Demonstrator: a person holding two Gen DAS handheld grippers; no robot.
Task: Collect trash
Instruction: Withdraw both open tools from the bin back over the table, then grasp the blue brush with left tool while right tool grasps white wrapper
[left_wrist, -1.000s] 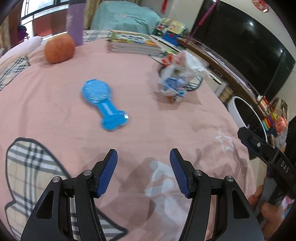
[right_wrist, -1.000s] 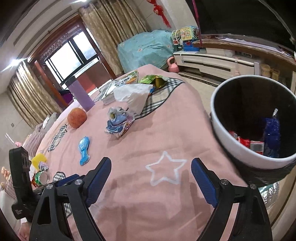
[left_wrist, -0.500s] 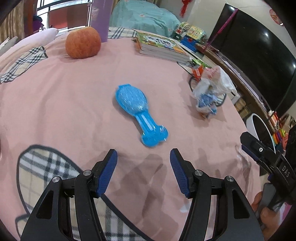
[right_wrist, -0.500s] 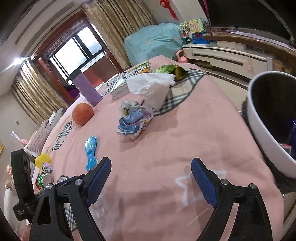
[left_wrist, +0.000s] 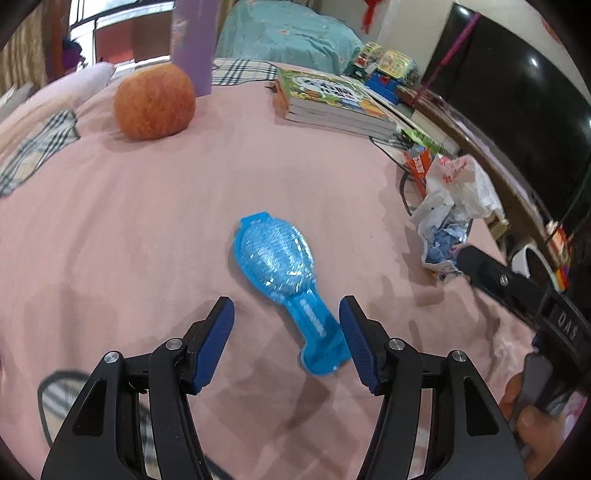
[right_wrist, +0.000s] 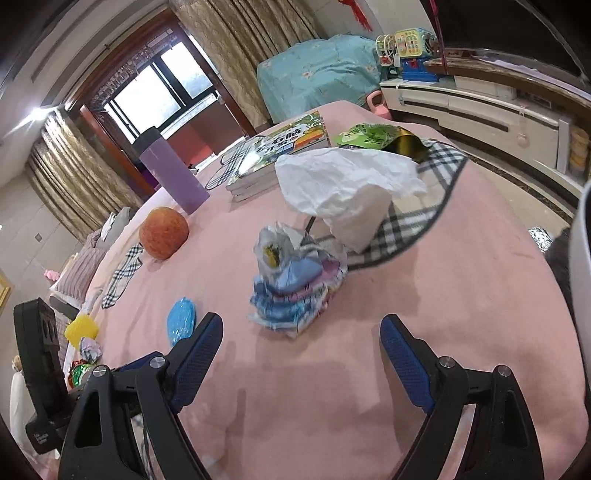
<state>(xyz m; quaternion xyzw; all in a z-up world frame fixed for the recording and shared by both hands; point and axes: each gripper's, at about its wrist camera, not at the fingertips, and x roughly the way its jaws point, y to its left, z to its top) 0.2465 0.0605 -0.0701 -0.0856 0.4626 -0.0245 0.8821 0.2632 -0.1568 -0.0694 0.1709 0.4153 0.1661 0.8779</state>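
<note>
Both grippers are wide open and empty, but the left gripper (left_wrist: 286, 317) is nearer to the blue plastic package (left_wrist: 284, 280) (handle end between its jaws, long axis pointing away), while the crumpled wrapper (right_wrist: 295, 288) lies just ahead of the right gripper (right_wrist: 301, 336).

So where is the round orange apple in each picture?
Left wrist view: the round orange apple sits upper left on the pink cloth, just left of the tall purple cup.
Right wrist view: the apple is left of centre, again beside the purple cup.
Shared landmark: the stack of picture books.
</note>
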